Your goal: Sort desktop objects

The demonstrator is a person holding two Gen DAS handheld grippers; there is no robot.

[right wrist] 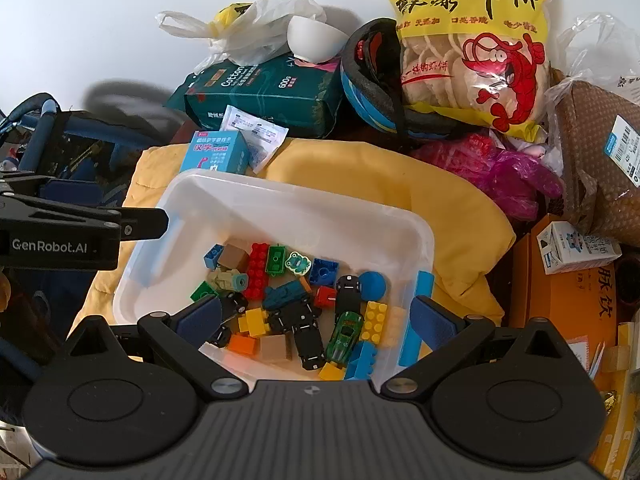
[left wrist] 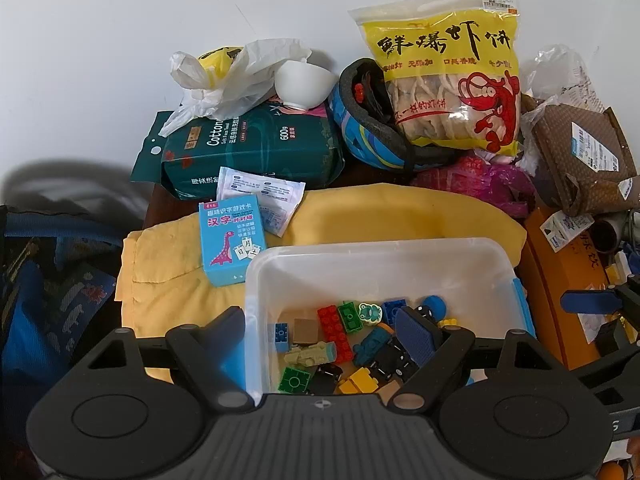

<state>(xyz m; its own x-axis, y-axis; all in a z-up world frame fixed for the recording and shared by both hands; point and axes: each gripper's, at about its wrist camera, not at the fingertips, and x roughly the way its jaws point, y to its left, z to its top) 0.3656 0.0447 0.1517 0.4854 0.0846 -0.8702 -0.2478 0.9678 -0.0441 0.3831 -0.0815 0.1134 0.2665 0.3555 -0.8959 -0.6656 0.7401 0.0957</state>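
Translucent plastic bin (right wrist: pixel 416 240) | studded bricks (right wrist: pixel 258 266) | both hand-held grippers (left wrist: pixel 320 340) (right wrist: pixel 316 316) spread wide, empty

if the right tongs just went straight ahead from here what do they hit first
Most likely the toys in the translucent bin: the open right tongs frame the black toy car and green toy car. Depth is unclear.

Translucent white bin (right wrist: pixel 404 216) holds multicoloured bricks (right wrist: pixel 258 270); cloth (right wrist: pixel 400 184) yellow.

Between the jaws sits a cloudy, smooth plastic bin (right wrist: pixel 416 240) full of shiny plastic toy bricks (right wrist: pixel 256 268). Past it lies soft yellow cloth (right wrist: pixel 400 184) and a glossy, crinkly snack bag (right wrist: pixel 472 40).
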